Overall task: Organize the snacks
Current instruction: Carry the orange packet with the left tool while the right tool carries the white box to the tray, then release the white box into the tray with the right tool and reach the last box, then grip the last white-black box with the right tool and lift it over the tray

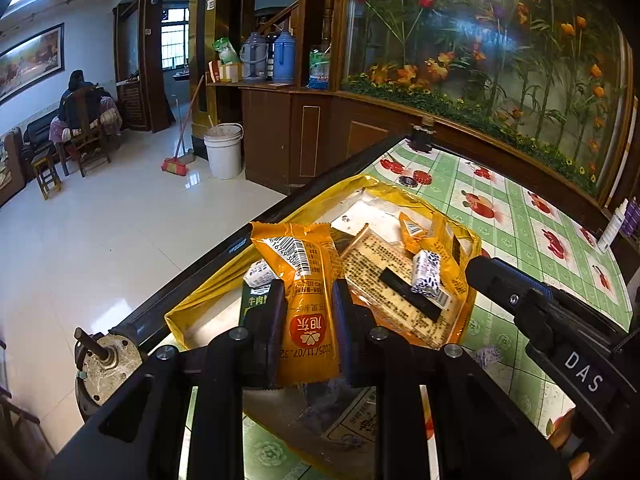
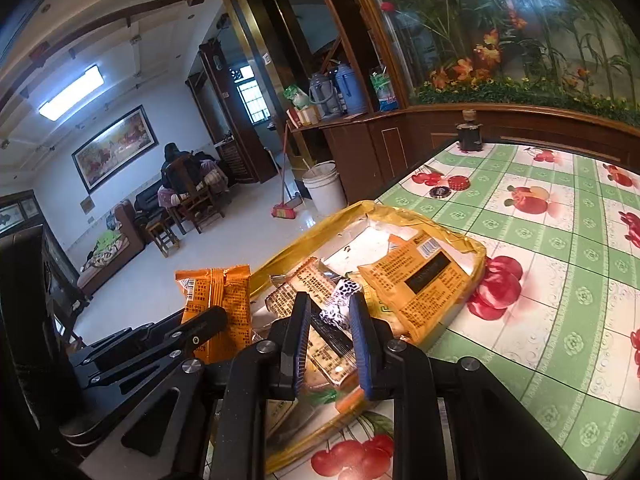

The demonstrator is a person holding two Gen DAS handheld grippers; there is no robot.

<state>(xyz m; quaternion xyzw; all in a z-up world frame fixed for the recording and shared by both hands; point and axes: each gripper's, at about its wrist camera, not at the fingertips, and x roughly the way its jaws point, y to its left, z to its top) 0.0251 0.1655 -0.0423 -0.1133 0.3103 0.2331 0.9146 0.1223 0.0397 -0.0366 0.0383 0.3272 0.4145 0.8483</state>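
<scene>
My left gripper [image 1: 308,286] is shut on an orange snack packet [image 1: 304,264], holding it upright over the near left part of a yellow-rimmed tray [image 1: 352,184]. Several packets lie in the tray, among them a cracker packet with a black strip [image 1: 400,280]. A black-and-white wrapped candy [image 1: 426,274] rests on that packet. My right gripper [image 2: 330,298] comes in from the right with its jaws close together and nothing gripped. The candy [image 2: 340,300] lies just beyond its tips. The right wrist view also shows the left gripper [image 2: 216,316] and its orange packet [image 2: 224,292].
The tray [image 2: 472,244] sits on a table with a green cherry-print cloth [image 2: 560,240], near the left edge above a tiled floor. Two bottle caps [image 2: 456,182] and a dark jar [image 2: 469,136] are further back. A white bottle [image 1: 612,228] stands at far right.
</scene>
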